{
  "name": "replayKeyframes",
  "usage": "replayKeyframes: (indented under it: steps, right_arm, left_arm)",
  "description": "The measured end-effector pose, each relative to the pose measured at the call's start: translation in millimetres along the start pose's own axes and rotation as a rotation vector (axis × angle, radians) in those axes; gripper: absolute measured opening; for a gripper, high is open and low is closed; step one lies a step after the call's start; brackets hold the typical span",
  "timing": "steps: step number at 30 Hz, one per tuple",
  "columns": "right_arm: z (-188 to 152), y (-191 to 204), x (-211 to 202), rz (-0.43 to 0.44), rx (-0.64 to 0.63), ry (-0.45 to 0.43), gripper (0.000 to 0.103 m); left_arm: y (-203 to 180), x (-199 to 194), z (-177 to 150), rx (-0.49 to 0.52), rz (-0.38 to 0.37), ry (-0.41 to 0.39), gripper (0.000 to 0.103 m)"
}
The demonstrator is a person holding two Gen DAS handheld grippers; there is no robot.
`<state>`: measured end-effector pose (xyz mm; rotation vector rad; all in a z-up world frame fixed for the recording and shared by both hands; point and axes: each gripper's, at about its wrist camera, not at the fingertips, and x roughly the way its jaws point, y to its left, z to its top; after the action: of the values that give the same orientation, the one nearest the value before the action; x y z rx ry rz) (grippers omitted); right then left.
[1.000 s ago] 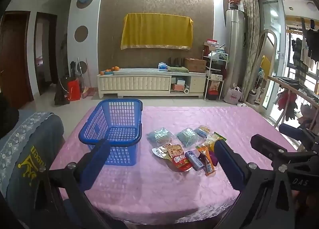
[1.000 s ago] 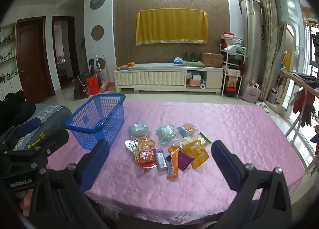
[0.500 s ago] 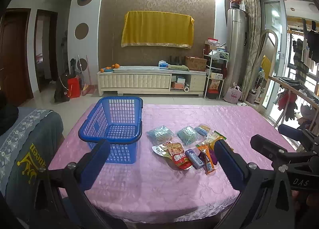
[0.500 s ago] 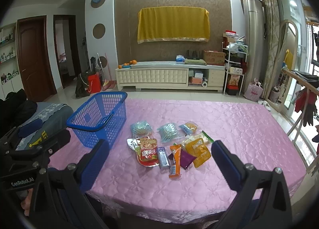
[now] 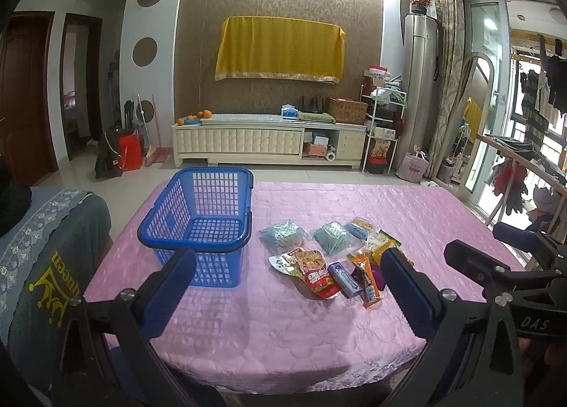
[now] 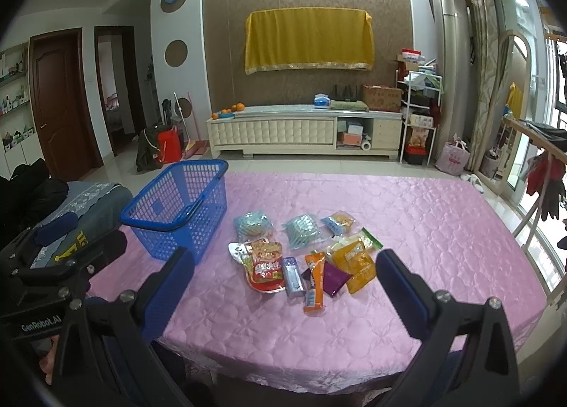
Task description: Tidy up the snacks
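Note:
A blue mesh basket (image 5: 198, 226) (image 6: 177, 208) stands empty on the left of the pink table (image 5: 319, 336) (image 6: 443, 229). To its right lies a cluster of several snack packets: a red pouch (image 5: 317, 274) (image 6: 264, 265), two clear blue-green bags (image 5: 281, 235) (image 6: 301, 229), an orange bar (image 6: 313, 281), a yellow pouch (image 6: 356, 261) and a purple packet (image 6: 333, 277). My left gripper (image 5: 287, 286) is open and empty above the table's near edge. My right gripper (image 6: 283, 283) is open and empty, held short of the snacks.
A grey cushioned chair (image 5: 46, 258) stands at the table's left edge. Beyond the table are a white TV cabinet (image 5: 269, 144), a shelf rack (image 5: 382, 130) and a clothes rack (image 5: 524, 173) on the right.
Both grippers have moved slightly forward and up over the table; the basket and snacks have not moved. Both stay open.

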<state>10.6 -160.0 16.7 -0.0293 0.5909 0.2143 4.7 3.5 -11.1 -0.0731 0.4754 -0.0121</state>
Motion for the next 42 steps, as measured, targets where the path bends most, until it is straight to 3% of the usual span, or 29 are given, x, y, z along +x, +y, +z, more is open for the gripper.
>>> replayKeyframes:
  steps: [42]
  right_arm:
    - [4.0,-0.8,1.9,0.022,0.012,0.018,0.103]
  left_arm:
    - [6.0,-2.1,3.5,-0.017,-0.006,0.006,0.103]
